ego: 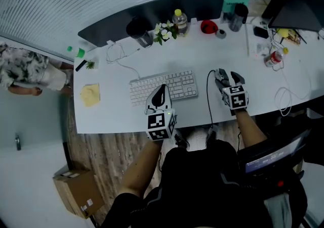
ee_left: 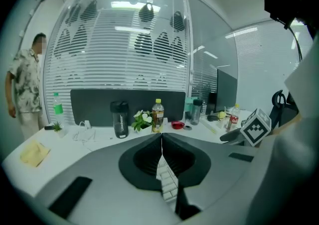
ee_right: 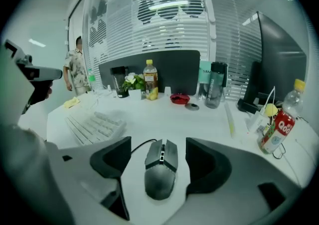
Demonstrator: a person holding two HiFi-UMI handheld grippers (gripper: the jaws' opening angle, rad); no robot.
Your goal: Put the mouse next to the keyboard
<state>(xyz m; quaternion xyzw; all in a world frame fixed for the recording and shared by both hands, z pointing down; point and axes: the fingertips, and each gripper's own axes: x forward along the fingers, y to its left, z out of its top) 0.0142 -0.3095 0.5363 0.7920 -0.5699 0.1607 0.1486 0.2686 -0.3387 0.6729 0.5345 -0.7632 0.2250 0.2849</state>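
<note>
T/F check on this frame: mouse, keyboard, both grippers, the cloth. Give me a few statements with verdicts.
1. The grey wired mouse lies on the white desk, to the right of the white keyboard in the head view. True.
2. The right gripper is clamped on the mouse. False: its jaws stand wide apart on either side of the mouse, with a gap showing on both sides.
3. The left gripper has its jaws together with nothing between them. True.
4. The yellow cloth lies on top of the keyboard. False: it lies on the desk to the keyboard's left, apart from it.
</note>
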